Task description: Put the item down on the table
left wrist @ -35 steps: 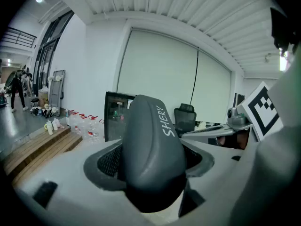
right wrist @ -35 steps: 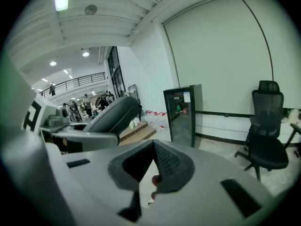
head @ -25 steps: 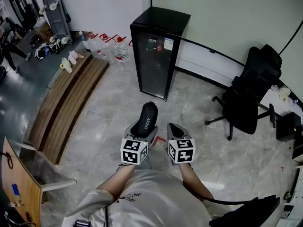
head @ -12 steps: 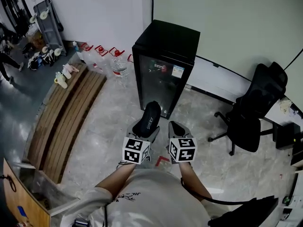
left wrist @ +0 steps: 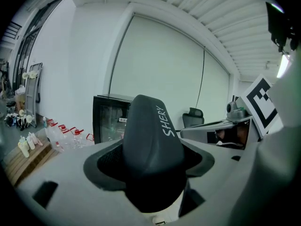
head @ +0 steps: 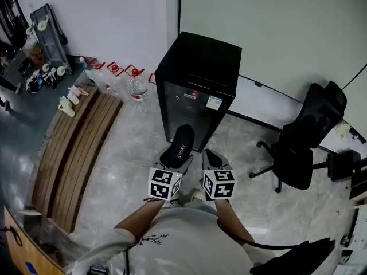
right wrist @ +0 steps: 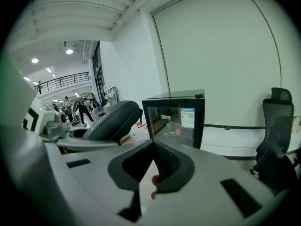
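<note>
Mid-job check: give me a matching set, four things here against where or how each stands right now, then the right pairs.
Things:
1. black case
2. right claw
3. black fridge
4. office chair

States or places:
A. shut, nothing in it
B. on the floor, right of the fridge
C. gripped in the left claw
D. by the wall, straight ahead

Pairs: 1-C, 2-A, 3-D, 4-B

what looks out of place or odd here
Nothing is spilled or broken. The one oddity is the large water bottles standing on the bare floor beside the black glass-door fridge. The left gripper grips a dark SHERY case; the right gripper is shut and empty.
</note>
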`<state>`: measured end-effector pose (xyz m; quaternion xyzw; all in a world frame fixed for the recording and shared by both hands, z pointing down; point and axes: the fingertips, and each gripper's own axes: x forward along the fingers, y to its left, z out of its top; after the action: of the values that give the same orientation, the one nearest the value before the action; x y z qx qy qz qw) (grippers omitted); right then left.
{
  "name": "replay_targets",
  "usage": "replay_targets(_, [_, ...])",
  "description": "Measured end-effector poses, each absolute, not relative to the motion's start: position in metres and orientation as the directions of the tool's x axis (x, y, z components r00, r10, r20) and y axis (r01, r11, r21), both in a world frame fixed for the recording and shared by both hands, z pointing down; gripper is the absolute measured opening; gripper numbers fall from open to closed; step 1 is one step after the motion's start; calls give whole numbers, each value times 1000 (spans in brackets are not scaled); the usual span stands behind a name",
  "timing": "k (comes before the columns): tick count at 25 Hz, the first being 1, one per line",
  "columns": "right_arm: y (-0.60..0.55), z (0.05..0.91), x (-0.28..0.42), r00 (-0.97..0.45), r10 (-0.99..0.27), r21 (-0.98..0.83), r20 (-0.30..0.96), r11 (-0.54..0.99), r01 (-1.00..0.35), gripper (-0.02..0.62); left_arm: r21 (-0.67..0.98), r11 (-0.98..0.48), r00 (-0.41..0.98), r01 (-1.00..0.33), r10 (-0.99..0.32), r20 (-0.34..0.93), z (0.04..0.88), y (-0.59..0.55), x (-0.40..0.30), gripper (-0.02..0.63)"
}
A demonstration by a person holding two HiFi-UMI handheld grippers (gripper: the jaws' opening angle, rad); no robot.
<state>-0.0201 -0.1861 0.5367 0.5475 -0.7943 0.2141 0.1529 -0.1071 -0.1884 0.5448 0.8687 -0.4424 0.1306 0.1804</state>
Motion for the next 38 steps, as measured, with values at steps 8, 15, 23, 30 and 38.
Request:
replay_targets(8, [-235, 520, -5, -381, -801, -153, 462, 351, -924, 5, 185, -532, 559, -826, -732, 391, 532, -228, -90, 336])
replay_targets(15, [-297, 467, 8, -391, -837, -104, 383, 381, -919, 5, 143, -530, 545, -836, -772, 326, 483, -297, -86, 336])
replay_targets(23, [-375, 416, 21, -412, -850, -69, 329, 413, -908, 5, 114, -549, 551, -828, -759, 348, 441, -404, -77, 336])
replay_targets(30, [-412, 404, 25, -414, -856, -63, 309, 416, -907, 5, 45, -553, 508, -832, -728, 460, 442, -484, -71, 336])
replay_targets(38, [-439, 408, 14, -439, -839, -83, 321, 437, -896, 5, -29, -536, 438, -844, -719, 540, 467, -525, -68, 336])
